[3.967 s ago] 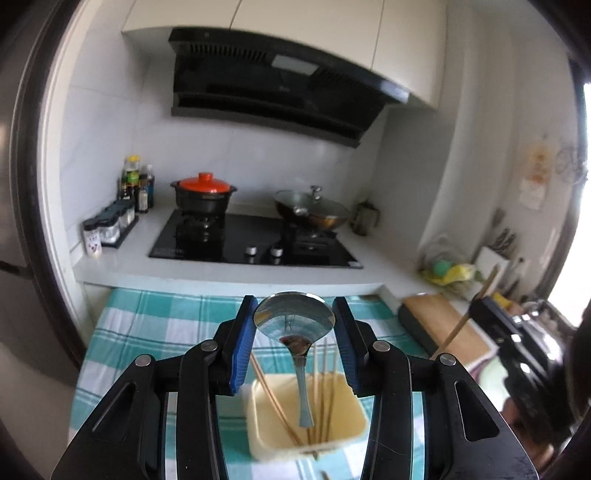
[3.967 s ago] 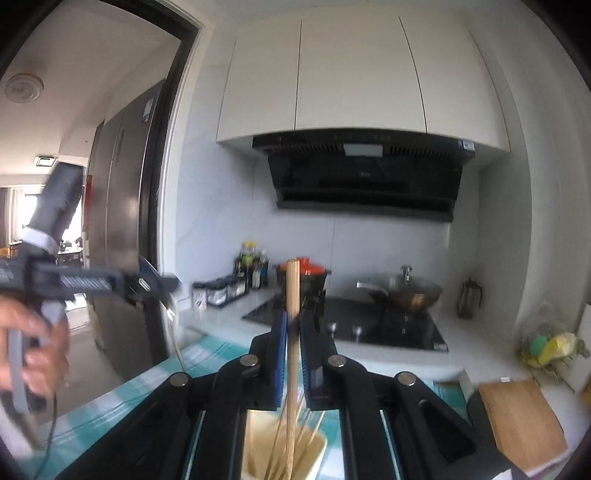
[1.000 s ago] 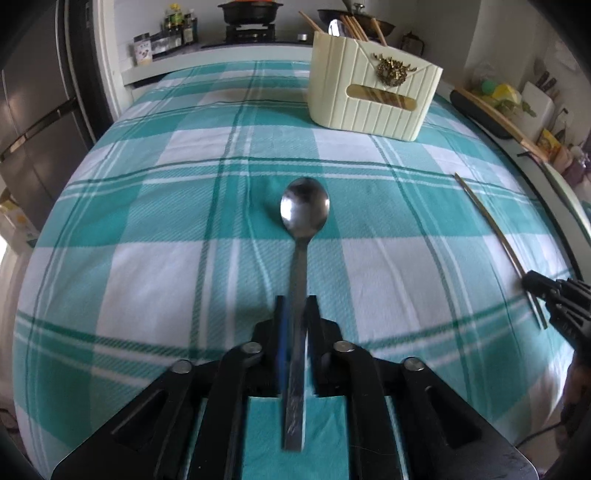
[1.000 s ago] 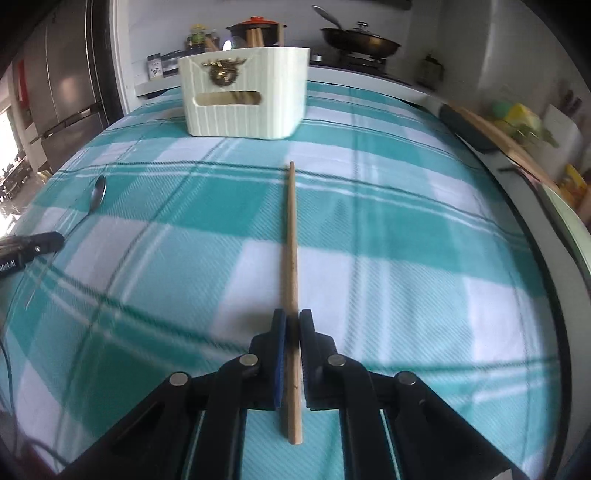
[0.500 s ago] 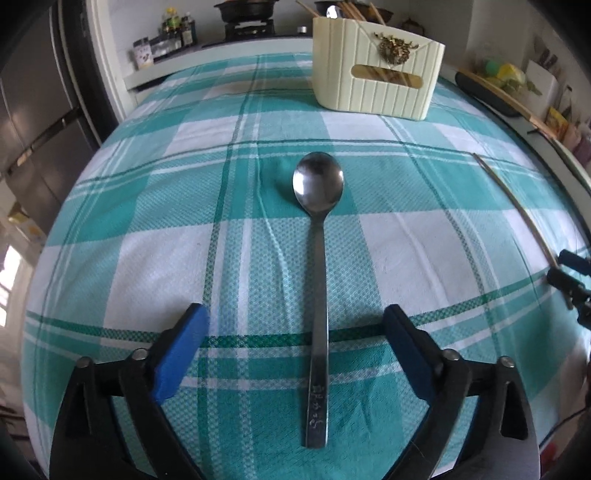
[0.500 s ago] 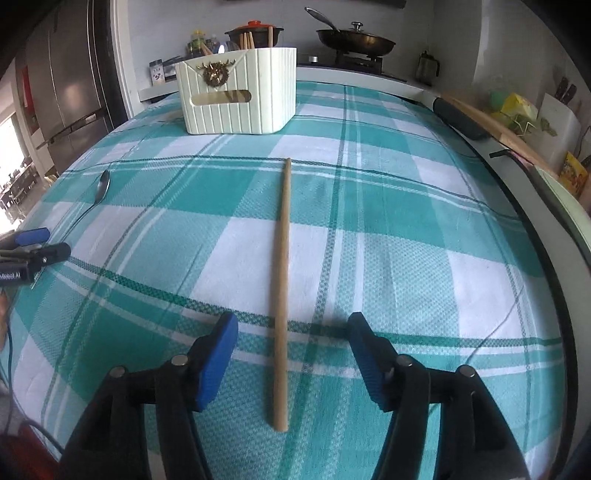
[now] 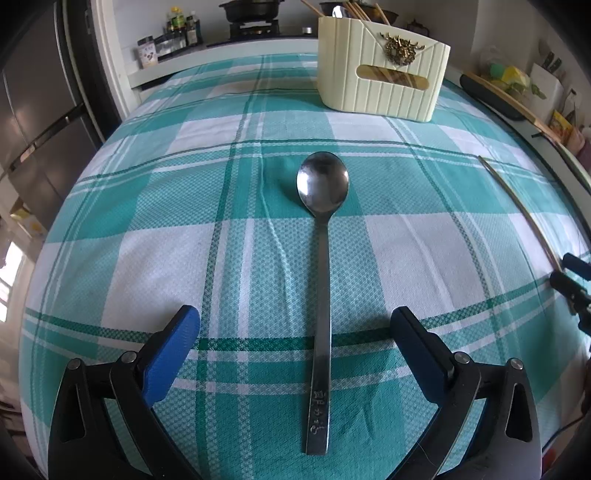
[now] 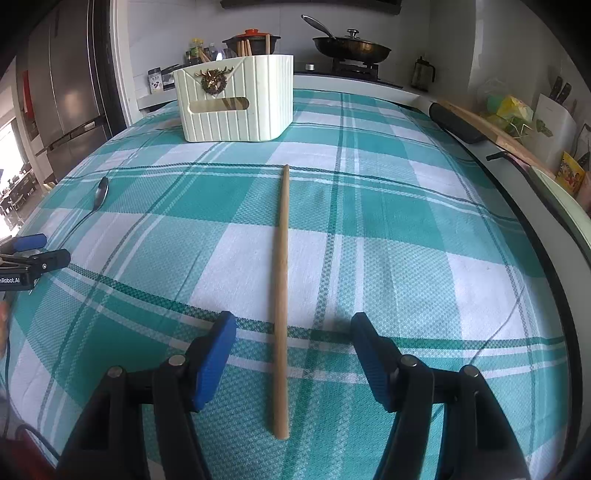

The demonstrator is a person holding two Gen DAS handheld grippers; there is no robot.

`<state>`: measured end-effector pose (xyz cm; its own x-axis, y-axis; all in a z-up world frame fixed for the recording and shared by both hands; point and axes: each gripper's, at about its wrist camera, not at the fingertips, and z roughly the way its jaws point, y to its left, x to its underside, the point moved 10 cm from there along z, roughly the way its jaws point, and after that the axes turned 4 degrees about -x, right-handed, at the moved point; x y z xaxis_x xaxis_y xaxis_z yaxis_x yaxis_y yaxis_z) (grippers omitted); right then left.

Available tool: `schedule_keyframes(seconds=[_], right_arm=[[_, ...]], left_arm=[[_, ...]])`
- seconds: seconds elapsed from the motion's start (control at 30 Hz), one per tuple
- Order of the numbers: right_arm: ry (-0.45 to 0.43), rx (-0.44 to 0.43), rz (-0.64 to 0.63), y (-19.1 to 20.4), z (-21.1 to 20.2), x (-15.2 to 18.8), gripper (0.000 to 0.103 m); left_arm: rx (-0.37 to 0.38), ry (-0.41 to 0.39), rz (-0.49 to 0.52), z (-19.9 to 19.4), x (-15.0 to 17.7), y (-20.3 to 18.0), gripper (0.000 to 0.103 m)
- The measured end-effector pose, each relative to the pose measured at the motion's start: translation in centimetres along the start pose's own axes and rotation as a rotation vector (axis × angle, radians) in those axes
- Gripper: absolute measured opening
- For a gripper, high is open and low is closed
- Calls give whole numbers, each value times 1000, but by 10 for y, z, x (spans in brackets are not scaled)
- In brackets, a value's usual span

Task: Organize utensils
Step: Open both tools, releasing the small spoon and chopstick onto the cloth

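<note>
Lying mid-cloth, spoon [image 7: 322, 280] between open jaws

Home kitchen: black gas hob [image 8: 354, 68] bearing a lidded dark wok [image 8: 351, 46] and red-lidded clay pot [image 8: 253, 38]; steel fridge [image 8: 70, 85]; condiment bottles [image 7: 183, 27]; teal-checked tablecloth [image 8: 406, 240].

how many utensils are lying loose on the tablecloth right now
2. A metal spoon lies flat between the open left gripper jaws; a wooden chopstick lies between the open right gripper jaws. More utensils stand in the cream holder, partly hidden.
</note>
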<state>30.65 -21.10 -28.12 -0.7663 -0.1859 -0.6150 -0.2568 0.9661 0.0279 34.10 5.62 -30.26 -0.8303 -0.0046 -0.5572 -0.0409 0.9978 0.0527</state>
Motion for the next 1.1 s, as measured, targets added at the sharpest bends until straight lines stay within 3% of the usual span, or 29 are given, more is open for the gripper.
schedule_keyframes(seconds=[0.83, 1.0, 1.1], right_arm=[[-1, -1, -1, -1, 0, 0, 67], [-1, -3, 0, 0, 0, 0, 67], [-1, -4, 2, 0, 0, 0, 67]], left_arm=[[7, 0, 0, 0, 0, -1, 102], [64, -1, 7, -6, -1, -4, 102], [135, 2, 0, -14, -5, -6, 102]])
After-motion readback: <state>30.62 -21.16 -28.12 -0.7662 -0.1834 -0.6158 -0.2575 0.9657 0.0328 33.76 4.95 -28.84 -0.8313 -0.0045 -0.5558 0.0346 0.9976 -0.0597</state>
